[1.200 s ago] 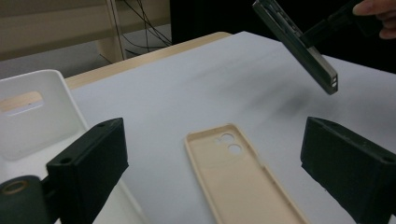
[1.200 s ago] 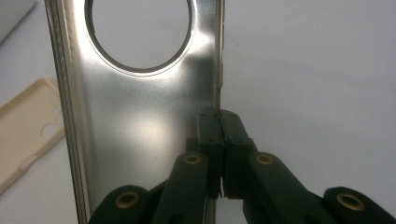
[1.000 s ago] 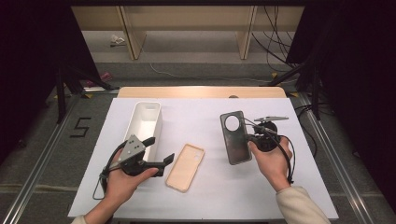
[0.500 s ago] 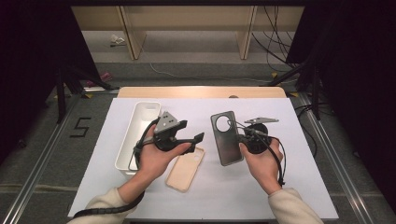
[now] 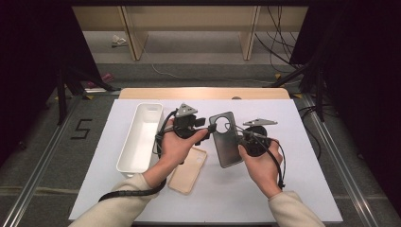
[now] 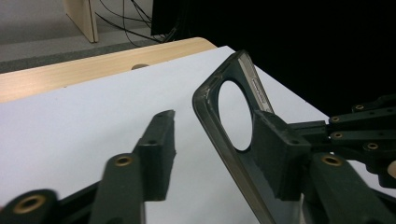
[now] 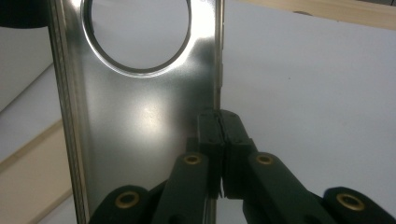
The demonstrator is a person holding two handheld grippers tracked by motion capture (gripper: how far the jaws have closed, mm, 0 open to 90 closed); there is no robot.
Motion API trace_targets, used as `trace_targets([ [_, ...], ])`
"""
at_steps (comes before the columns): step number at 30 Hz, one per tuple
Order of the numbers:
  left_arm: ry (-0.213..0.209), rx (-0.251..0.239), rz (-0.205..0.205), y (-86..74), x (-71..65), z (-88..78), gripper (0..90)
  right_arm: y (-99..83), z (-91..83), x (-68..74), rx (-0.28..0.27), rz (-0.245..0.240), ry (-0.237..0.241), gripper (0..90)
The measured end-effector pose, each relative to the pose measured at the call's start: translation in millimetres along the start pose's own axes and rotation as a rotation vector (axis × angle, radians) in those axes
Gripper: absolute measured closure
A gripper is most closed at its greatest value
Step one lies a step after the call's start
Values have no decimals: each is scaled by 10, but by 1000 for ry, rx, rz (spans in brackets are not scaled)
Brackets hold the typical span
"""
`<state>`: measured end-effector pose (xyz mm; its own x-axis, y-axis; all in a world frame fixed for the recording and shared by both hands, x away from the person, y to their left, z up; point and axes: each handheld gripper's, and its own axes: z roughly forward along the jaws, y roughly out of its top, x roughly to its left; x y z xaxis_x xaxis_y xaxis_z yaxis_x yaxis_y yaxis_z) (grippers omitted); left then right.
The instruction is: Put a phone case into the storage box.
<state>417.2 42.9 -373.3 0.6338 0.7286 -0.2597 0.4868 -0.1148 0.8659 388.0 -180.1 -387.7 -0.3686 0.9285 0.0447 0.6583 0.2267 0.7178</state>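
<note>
Count as observed:
- Phone cases: two. One dark phone case (image 5: 226,139) with a round camera opening, one beige phone case (image 5: 189,170).
- White bins: one, an oblong white bin (image 5: 140,137).
- Grippers: two, the left gripper (image 5: 208,128) and the right gripper (image 5: 242,138).
- Hands: two.
- Tabletop (image 5: 302,156): one, covered by a white sheet.
</note>
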Motion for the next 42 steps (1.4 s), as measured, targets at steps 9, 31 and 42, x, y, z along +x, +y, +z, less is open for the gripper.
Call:
trace_targets([
  [9, -11, 12, -45, 5, 42, 56, 663, 0, -10, 33, -13, -14, -12, 889],
  [31, -41, -54, -68, 59, 1, 10, 820, -24, 3, 76, -35, -43, -4, 859],
  [42, -13, -126, 73, 109, 21, -49, 822, -42, 0, 56, -110, -136, 14, 540],
])
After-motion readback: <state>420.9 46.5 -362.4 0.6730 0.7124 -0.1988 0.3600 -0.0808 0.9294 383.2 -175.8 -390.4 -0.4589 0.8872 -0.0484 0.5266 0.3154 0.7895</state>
